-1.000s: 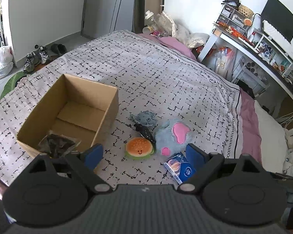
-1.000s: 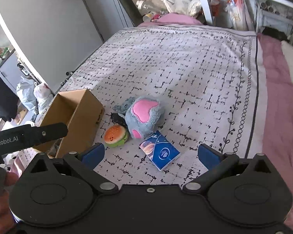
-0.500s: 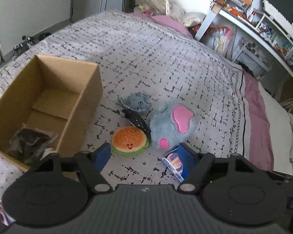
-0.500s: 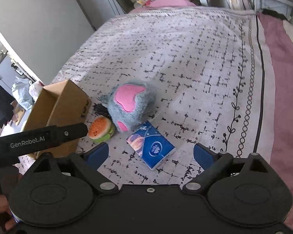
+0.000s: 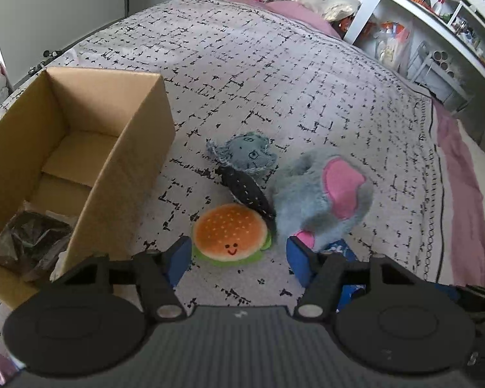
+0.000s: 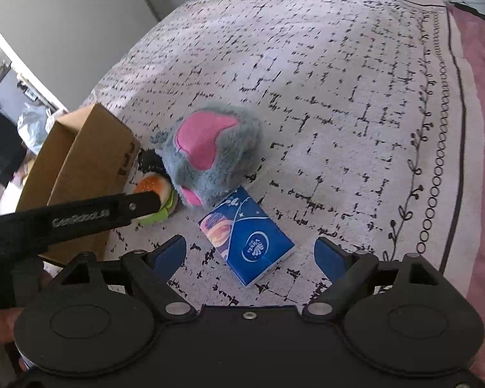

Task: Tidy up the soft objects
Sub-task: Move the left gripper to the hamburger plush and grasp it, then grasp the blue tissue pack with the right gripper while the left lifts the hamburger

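Note:
A burger plush (image 5: pixel 231 232) lies on the bed beside an open cardboard box (image 5: pixel 80 148). My left gripper (image 5: pixel 239 258) is open, its blue pads flanking the burger's near edge without touching it. Behind it lie a dark speckled pouch (image 5: pixel 247 190), a small blue-grey plush (image 5: pixel 249 155) and a grey-and-pink plush (image 5: pixel 323 197). My right gripper (image 6: pixel 250 253) is open, just above a blue tissue pack (image 6: pixel 247 241). The right wrist view also shows the grey-and-pink plush (image 6: pixel 210 152), the burger (image 6: pixel 155 184) and the left gripper's finger (image 6: pixel 113 213) reaching to it.
The box (image 6: pixel 84 165) holds a dark crinkled bag (image 5: pixel 32 242). The patterned bedspread (image 5: pixel 274 80) stretches far behind the toys. A pink sheet (image 6: pixel 481 97) edges the bed on the right. A cluttered desk (image 5: pixel 436 16) stands at the far right.
Both grippers moved forward and down toward the toys. The left one closed in on the burger plush; the right one came over the tissue pack. Both stayed open.

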